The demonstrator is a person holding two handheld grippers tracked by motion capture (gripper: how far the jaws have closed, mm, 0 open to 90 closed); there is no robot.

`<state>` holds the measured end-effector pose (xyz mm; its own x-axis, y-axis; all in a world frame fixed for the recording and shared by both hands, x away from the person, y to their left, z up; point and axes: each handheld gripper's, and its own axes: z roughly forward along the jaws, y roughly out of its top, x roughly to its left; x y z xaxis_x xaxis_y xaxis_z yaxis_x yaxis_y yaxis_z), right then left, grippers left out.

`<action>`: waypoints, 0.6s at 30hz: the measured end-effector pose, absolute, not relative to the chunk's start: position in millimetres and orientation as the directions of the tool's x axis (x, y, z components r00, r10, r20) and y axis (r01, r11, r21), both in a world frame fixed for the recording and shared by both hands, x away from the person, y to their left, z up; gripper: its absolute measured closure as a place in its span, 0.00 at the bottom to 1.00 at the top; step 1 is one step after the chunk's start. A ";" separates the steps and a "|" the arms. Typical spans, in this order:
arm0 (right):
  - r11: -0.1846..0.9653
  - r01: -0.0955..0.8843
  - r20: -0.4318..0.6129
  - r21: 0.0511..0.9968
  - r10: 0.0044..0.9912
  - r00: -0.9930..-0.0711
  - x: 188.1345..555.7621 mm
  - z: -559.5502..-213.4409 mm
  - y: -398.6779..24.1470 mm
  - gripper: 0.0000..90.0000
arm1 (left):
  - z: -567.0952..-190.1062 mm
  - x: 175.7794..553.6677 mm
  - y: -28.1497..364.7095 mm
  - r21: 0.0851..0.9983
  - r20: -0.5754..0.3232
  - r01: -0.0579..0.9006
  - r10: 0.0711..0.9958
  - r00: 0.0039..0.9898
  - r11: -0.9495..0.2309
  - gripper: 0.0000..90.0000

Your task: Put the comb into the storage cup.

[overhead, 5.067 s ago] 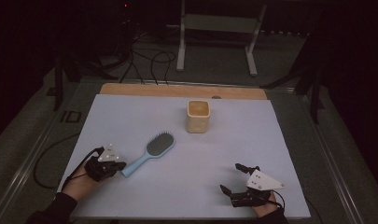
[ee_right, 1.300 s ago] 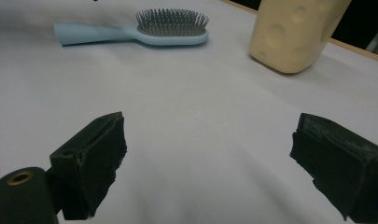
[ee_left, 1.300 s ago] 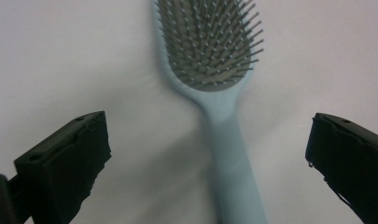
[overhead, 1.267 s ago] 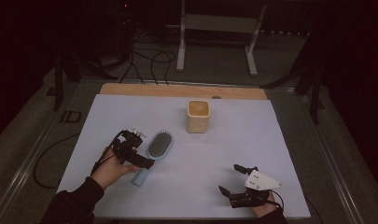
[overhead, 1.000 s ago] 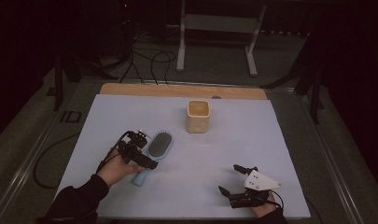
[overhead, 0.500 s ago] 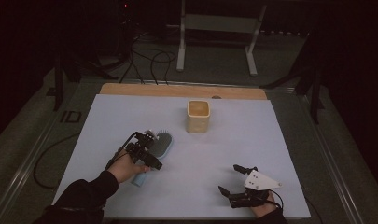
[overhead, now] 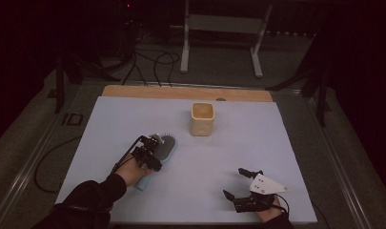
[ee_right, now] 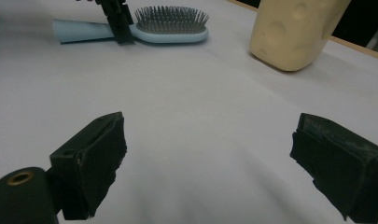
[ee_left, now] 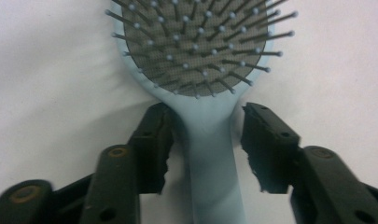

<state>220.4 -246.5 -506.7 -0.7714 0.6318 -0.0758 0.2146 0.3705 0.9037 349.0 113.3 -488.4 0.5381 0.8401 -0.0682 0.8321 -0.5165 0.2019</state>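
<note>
Brush lies flat on the table, left of the cup. The left gripper has been closing around its blue neck; one jaw seems to touch, the other has a small gap. The right gripper sits wide open, holding nothing, near right.
</note>
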 end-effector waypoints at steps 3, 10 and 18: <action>0.372 0.212 -0.079 0.904 0.632 -0.771 220.2 -506.5 -246.0 0.11 | -488.0 350.3 113.1 0.189 -0.060 0.834 0.841 0.537 -0.519 0.65; 0.374 0.216 -0.079 0.902 0.634 -0.769 220.6 -506.9 -246.2 0.11 | -488.4 352.2 112.6 0.169 -0.050 0.838 0.845 0.532 -0.518 0.71; 0.374 0.214 -0.080 0.902 0.633 -0.770 220.3 -506.8 -246.1 0.11 | -488.4 353.3 112.7 0.161 -0.043 0.833 0.840 0.541 -0.529 0.77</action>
